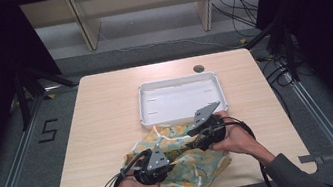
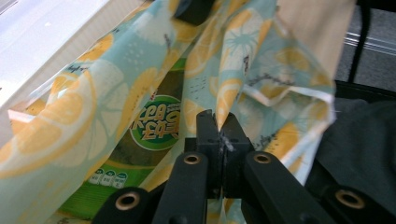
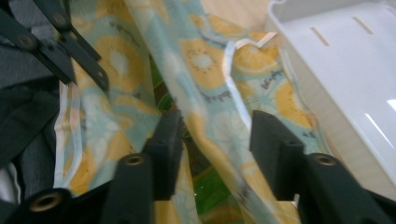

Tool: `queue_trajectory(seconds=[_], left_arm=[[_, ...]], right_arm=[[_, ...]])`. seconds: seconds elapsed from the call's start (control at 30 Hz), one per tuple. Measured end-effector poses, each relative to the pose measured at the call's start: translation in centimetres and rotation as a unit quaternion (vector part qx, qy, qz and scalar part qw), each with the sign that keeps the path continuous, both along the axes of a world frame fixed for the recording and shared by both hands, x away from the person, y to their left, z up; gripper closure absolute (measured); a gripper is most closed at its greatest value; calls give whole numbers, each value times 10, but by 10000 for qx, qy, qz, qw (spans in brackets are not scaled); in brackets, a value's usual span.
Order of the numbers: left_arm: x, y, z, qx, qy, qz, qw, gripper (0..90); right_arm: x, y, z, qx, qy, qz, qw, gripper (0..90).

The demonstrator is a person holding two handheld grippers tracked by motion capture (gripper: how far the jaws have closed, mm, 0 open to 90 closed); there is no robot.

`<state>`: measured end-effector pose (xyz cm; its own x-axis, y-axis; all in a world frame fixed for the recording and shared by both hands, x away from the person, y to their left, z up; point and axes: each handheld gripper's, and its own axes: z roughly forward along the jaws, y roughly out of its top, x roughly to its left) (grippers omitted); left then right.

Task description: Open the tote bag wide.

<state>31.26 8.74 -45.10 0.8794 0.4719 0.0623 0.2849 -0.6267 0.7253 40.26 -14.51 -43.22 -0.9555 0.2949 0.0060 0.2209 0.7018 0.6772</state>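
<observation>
The left claw [image 2: 218, 122] pinched the lemon-print bag [image 1: 186, 164] at the table's [image 1: 107, 113] near edge; the right claw [image 3: 215, 135] stood spread around a fold. Uneven pulling risked spilling the green packet [image 2: 149, 140].

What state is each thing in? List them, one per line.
Lemon-print bag: crumpled on the table, green packet inside.
Left gripper: fingers shut on a fold of the bag.
Right gripper: fingers apart, bag fabric between them.
White tray: empty, upright.
</observation>
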Motion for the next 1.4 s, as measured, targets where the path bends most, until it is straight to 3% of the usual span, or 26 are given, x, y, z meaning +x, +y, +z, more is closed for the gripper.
queue_trajectory(seconds=[0.1,0.17,0.27,0.4,0.47,0.57,0.6,0.63,0.8,0.83,0.87,0.9,0.97,1.0,1.03,1.1,1.13,1.2,1.23,1.27,1.4], left_arm=[[-6,1,0,32,35,-134,9999,892],[-13,3,0,73,61,-248,9996,892],[-22,5,-1,101,111,-368,9992,892],[-32,7,-7,201,249,-504,9982,892],[-35,8,-12,252,338,-545,9976,892],[-37,9,-15,335,405,-604,9968,892],[-36,10,-14,513,391,-738,9952,892],[-36,9,-16,504,414,-737,9951,892],[-37,6,-24,619,588,-805,9931,892],[-38,4,-27,531,646,-754,9936,892],[-38,4,-29,660,646,-836,9922,892],[-40,2,-32,434,763,-666,9939,892],[-39,3,-32,470,752,-681,9937,891],[-36,5,-28,595,679,-768,9930,887],[-35,7,-25,574,654,-736,9935,855],[-32,11,-17,385,619,-585,9956,755],[-34,10,-13,-78,566,-233,9981,689],[-34,13,0,-289,440,-197,9984,640],[-33,14,7,-336,285,-212,9988,613],[-34,15,13,-558,254,-78,9981,584],[-32,22,40,-863,-60,111,9962,533]], right_arm=[[1,8,-2,-301,-22,94,9995,829],[3,11,-1,-526,-170,104,9984,900],[13,13,2,-677,-356,-142,9970,900],[39,12,4,-795,-642,-436,9938,900],[41,11,4,-813,-603,-533,9934,900],[55,9,3,-857,-785,-737,9905,900],[55,9,3,-857,-785,-737,9905,900],[58,8,3,-890,-840,-707,9900,900],[75,-1,-3,-932,-857,-1163,9851,900],[75,-1,-3,-932,-857,-1163,9851,900],[77,-2,-4,-943,-856,-1212,9844,900],[79,-5,-5,-954,-876,-1243,9838,900],[80,-8,-5,-979,-767,-1216,9848,900],[79,-9,-5,-968,-703,-1293,9844,900],[79,-9,-7,-842,-802,-1359,9839,900],[77,-12,-4,-789,-747,-1365,9847,867],[74,-10,-3,-655,-650,-1444,9852,836],[69,-12,4,-573,-676,-1406,9861,750],[63,-12,8,-508,-582,-1457,9863,698],[60,-13,11,-413,-599,-1423,9872,663],[42,-21,23,-157,-527,-1344,9894,583]])
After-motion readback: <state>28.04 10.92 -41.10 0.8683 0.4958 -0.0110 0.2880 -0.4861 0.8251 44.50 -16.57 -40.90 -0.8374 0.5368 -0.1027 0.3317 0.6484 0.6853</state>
